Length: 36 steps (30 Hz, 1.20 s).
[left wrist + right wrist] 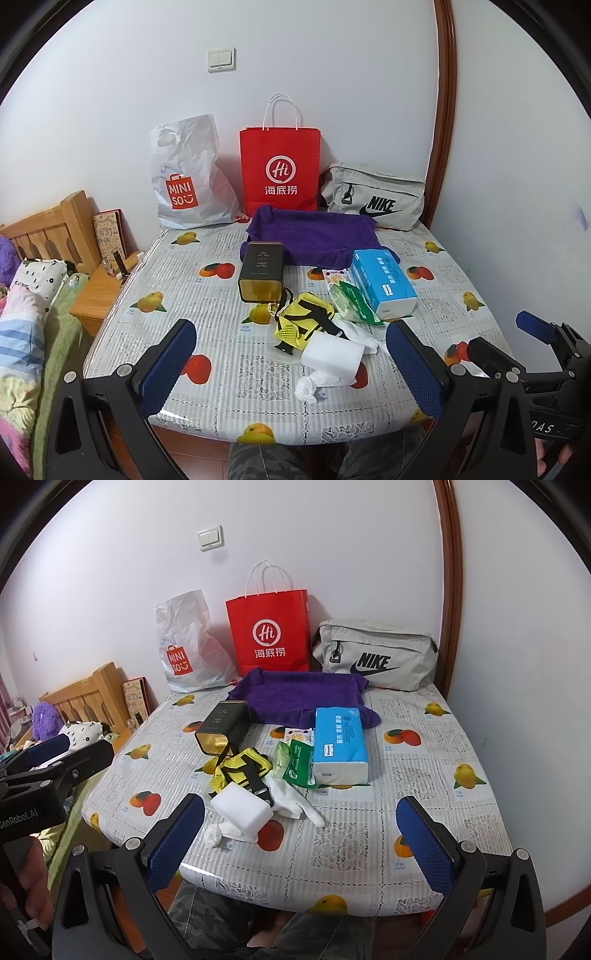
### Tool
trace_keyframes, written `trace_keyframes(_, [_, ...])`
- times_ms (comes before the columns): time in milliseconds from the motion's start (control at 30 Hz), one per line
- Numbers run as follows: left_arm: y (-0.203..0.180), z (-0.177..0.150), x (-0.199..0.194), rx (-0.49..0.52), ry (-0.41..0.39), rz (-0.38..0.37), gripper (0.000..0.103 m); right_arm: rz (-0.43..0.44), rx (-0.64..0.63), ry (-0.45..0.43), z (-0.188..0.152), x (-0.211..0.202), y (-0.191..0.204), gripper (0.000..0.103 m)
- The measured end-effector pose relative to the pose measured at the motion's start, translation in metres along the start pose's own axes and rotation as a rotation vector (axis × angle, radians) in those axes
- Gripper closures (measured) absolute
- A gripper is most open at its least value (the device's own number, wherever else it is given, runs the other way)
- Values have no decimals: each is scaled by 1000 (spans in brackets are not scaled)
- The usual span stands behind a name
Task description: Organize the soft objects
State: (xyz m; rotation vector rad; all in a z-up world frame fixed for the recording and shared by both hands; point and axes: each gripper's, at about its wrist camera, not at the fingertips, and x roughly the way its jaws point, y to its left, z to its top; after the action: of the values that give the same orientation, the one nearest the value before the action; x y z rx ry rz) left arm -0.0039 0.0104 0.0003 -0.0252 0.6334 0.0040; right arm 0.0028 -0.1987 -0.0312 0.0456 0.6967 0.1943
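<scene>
Left wrist view, left gripper [291, 365] jaws spread wide at bottom of frame, right gripper [301, 840] likewise apart, white sponge [332, 354] at lower centre, purple towel [314, 236] mid-frame, tissue pack [382, 282] right of centre.

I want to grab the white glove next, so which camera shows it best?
The right wrist view: the white glove lies with its fingers spread and plain on the table, only its upper part under the yellow pouch. In the left wrist view it is mostly hidden behind the white sponge block.
</scene>
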Motion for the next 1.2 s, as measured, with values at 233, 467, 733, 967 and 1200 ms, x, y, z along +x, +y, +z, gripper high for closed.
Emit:
trace_keyframes(233, [2, 2, -1, 0, 0, -7, 0, 0, -2, -1, 0, -1, 1, 0])
trace_keyframes(467, [3, 2, -1, -4, -3, -6, 0, -2, -10, -2, 2, -3, 5, 0])
trace_keyframes(733, [5, 1, -3, -7, -3, -6, 0, -1, -5, -8, 2, -5, 4, 0])
trace_keyframes(967, [5, 2, -3, -10, -3, -11, 0, -3, -4, -8, 2, -6, 3, 0])
trace_keyframes(1200, [7, 0, -2, -13, -1, -11, 0, -6, -6, -9, 2, -6, 3, 0])
